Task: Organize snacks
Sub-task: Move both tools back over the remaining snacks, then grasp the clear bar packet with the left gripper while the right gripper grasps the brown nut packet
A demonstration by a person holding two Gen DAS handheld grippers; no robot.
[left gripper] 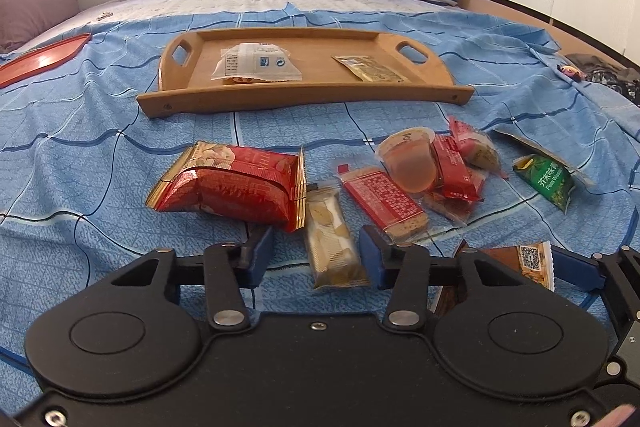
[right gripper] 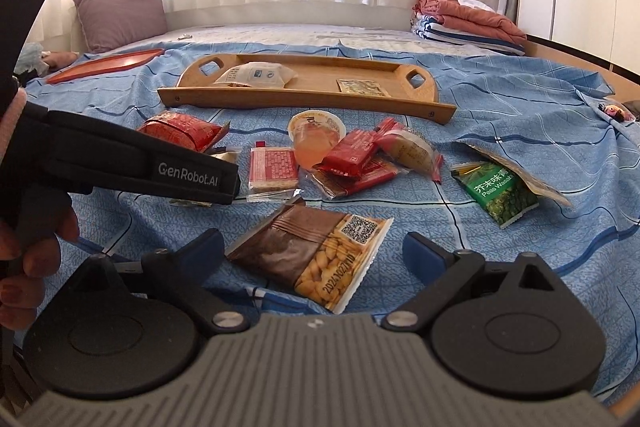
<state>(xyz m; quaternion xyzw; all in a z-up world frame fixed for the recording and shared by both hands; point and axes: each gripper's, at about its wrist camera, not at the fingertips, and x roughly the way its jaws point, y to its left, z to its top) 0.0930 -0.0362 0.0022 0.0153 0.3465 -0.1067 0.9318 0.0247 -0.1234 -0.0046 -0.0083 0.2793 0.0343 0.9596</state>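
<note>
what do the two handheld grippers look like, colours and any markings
The left gripper has a black body with round black discs, black linkage arms on silver pivots and blue finger pads; its side reads GenRobot.AI in white. The right gripper matches, but with a ribbed grey top plate.

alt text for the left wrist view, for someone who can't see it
The left gripper points down at a blue checked bedsheet, its blue fingers either side of a clear cracker packet. More snacks lie scattered beyond it, including a red bag and a jelly cup. Further back, a wooden tray holds two packets.
</note>
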